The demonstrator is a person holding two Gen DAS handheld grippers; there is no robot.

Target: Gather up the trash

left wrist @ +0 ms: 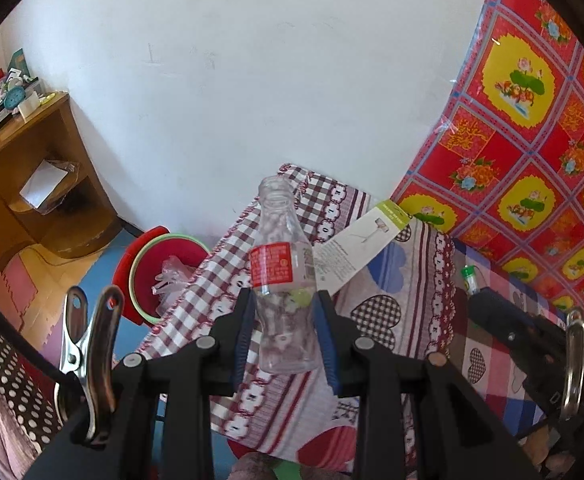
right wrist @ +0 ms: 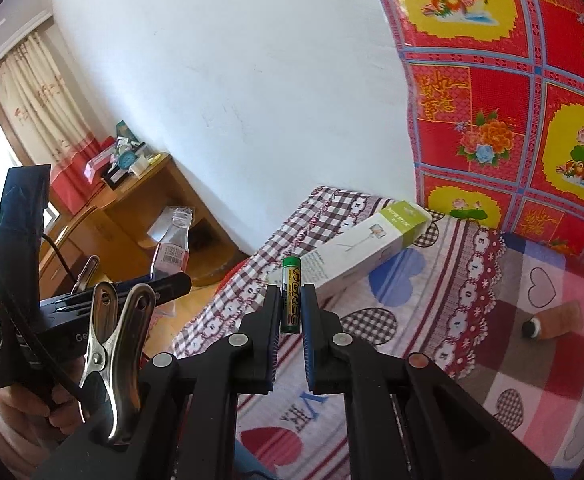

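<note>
Trash, item one: clear plastic bottle (left wrist: 286, 280), red label, no cap, centre of the left wrist frame. My left gripper (left wrist: 284, 336) has its two pads pressed against the lower body and holds it upright, raised off the bedspread (left wrist: 411, 320). The bottle also shows at middle left of the right wrist frame (right wrist: 172, 248).

Trash, item two: green battery (right wrist: 291, 296), centre of the right wrist frame. My right gripper (right wrist: 290, 320) is closed to a narrow gap around it; the left pad touches, while contact on the right pad is hard to confirm. I judge it held, upright.

Item three: white and green carton (right wrist: 365, 248), lying flat on the bedspread just behind the battery, right of centre. Not yet collected.

Item four: brown tube-shaped object (right wrist: 551, 320), lower right of the right wrist frame, on the bedspread, identity unclear.

Receptacle: red basin with green rim (left wrist: 160, 272), on the floor at left of centre in the left wrist frame, beside the bed edge, clear plastic already inside.

Far: wooden shelf unit (left wrist: 32, 176), upper left; white wall behind.

Risks, as I judge them: the thin bottle wall may buckle and slip through the pads; the smooth battery may pivot out of a light pinch; releasing either short of the basin would drop it on the floor.
</note>
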